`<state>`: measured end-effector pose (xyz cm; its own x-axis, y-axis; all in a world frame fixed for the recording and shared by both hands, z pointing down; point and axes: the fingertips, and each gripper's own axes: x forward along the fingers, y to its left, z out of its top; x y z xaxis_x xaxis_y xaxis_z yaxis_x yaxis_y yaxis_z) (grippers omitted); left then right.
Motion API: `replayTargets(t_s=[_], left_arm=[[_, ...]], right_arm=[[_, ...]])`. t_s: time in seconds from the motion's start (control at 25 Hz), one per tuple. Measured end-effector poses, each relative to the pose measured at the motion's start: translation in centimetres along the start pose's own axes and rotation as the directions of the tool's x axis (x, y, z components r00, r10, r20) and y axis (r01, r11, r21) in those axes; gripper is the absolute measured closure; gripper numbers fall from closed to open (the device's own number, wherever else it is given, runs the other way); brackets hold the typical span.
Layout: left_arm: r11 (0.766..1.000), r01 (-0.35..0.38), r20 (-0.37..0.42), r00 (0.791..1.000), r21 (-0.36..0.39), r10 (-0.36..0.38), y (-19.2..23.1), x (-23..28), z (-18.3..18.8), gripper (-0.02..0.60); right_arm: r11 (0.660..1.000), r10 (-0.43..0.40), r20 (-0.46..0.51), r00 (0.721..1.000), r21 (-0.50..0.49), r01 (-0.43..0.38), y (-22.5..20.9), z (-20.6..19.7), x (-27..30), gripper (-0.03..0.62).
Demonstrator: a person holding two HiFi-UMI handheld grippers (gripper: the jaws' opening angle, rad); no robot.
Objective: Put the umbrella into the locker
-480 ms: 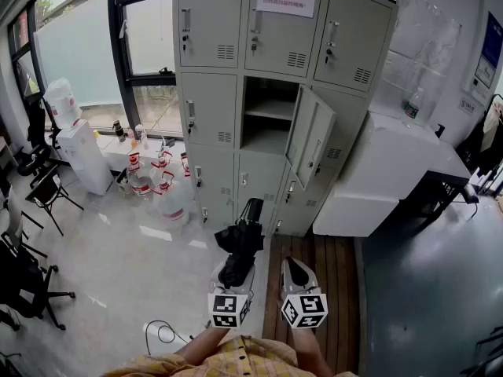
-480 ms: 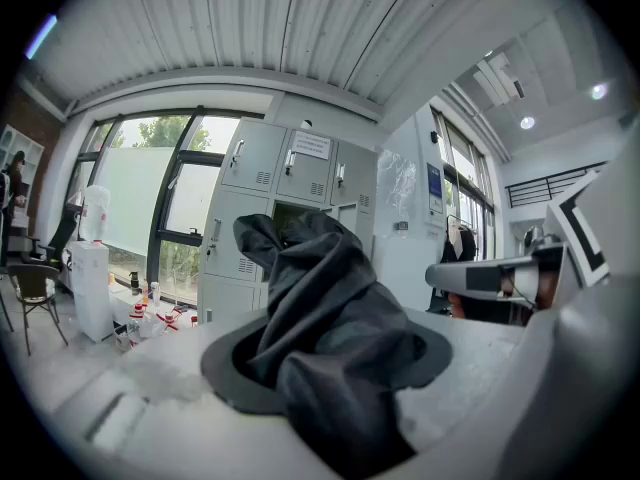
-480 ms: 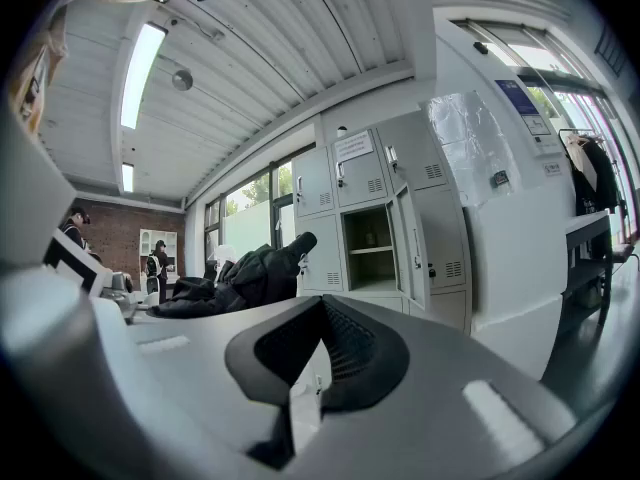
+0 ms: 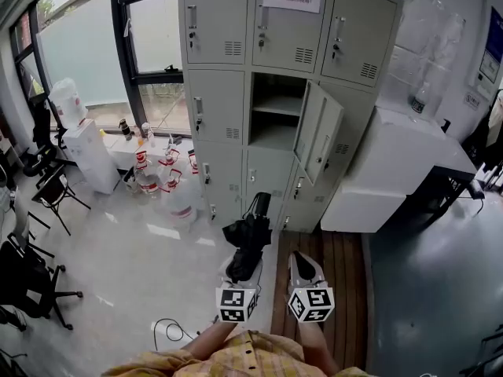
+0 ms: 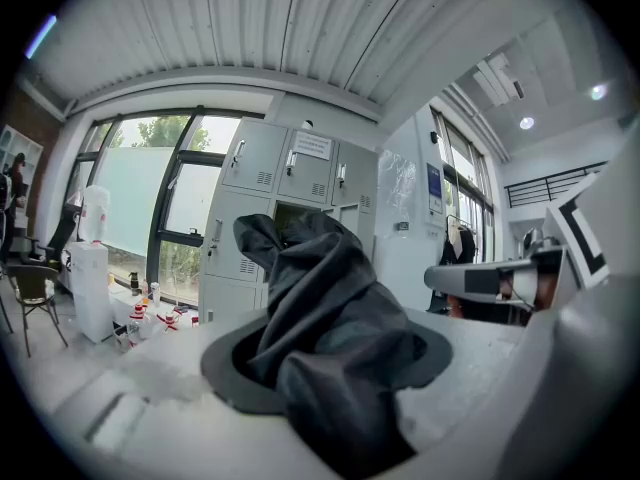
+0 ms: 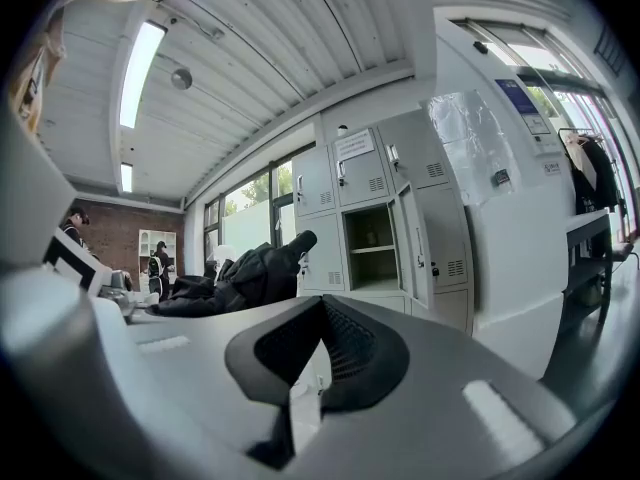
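A folded black umbrella (image 4: 248, 238) points toward the grey locker bank (image 4: 216, 108), and my left gripper (image 4: 242, 267) is shut on it. In the left gripper view its bunched fabric (image 5: 320, 318) fills the space between the jaws. One middle compartment (image 4: 277, 120) stands open with its door (image 4: 318, 140) swung out to the right. It shows in the right gripper view too, as the open compartment (image 6: 368, 240) beyond the umbrella (image 6: 245, 273). My right gripper (image 4: 301, 264) hangs beside the left one. Its black pads (image 6: 345, 353) meet with nothing between them.
A water dispenser (image 4: 78, 144) and several water jugs (image 4: 169, 191) stand left of the lockers under the window. A white cabinet (image 4: 393, 171) sits to the right. Black chairs (image 4: 43, 199) line the left side. A cable (image 4: 169, 332) lies on the floor near me.
The head view has shifted a little, so the lockers sit slightly further right and lower in the picture. Both grippers keep the same pose, and the umbrella stays in the left one.
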<state>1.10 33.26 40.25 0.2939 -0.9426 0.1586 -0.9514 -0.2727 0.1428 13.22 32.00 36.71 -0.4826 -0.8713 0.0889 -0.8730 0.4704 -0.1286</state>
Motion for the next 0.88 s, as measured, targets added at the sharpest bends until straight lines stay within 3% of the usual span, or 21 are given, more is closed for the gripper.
replayTargets(t_s=[0.52, 0.88], left_arm=[[0.999, 0.029, 0.007, 1.0, 0.02, -0.029, 3.6, -1.2, 0.2, 0.336], [0.999, 0.051, 0.0, 0.999, -0.013, -0.051, 6.6, -1.3, -0.6, 0.336]], right_arm=[[1.0, 0.001, 0.033, 0.999, 0.016, -0.002, 3.4, 0.3, 2.2, 0.595], [1.0, -0.03, 0.044, 0.999, -0.004, 0.031, 5.4, 0.6, 3.7, 0.594]])
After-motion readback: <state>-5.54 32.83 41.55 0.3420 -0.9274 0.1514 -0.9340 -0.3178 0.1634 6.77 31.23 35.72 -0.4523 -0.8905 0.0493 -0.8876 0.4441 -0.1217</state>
